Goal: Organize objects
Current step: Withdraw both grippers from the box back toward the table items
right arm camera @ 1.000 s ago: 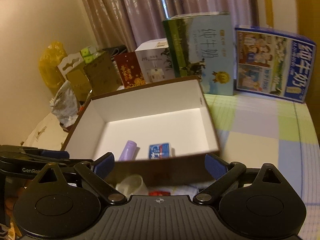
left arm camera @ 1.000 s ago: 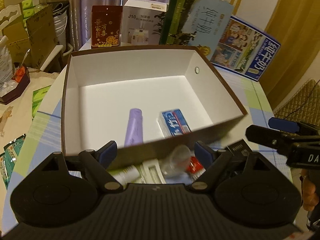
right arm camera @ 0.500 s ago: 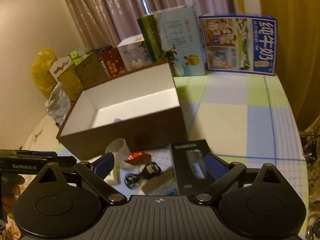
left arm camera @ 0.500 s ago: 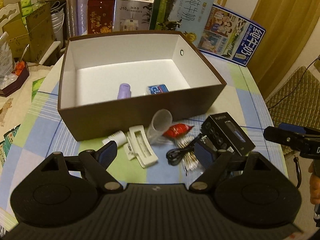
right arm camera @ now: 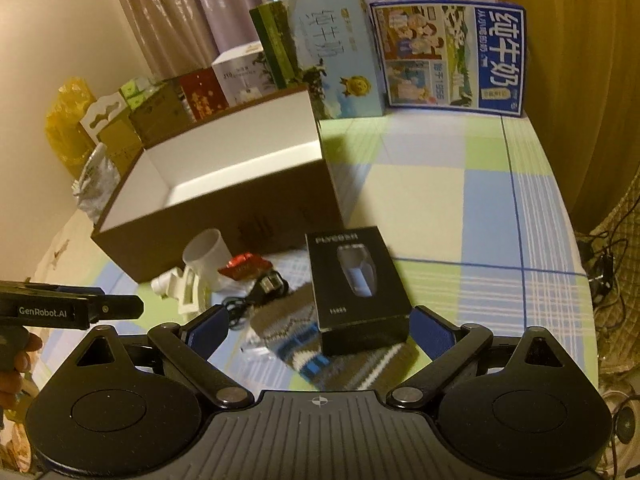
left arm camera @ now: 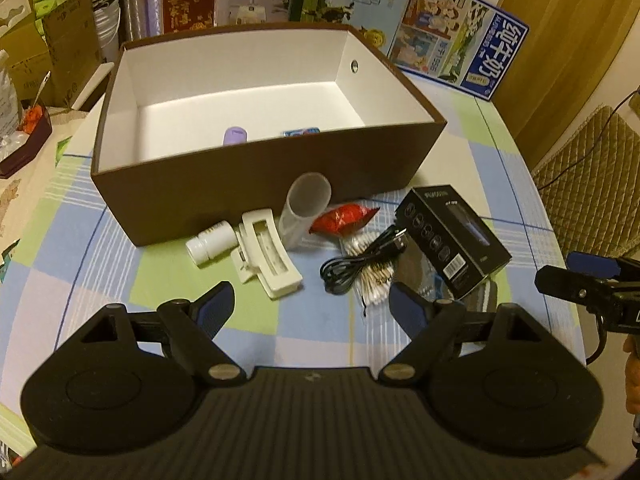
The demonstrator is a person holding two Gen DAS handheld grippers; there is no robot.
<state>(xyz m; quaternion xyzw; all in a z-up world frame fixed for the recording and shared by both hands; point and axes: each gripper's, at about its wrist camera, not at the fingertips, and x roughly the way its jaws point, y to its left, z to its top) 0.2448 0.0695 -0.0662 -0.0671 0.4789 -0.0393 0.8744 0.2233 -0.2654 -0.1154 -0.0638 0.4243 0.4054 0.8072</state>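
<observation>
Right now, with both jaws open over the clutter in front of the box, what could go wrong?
The black cable lies tangled across the cotton swabs, so lifting one may drag the other. The clear cup lies on its side against the brown box and could roll if nudged. The black carton sits partly on a knitted sock and may tip.

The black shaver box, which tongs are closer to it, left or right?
Right. The black shaver box sits just ahead of the open right tongs, partly between their tips. The open left tongs hover beside it, nearer the cable.
</observation>
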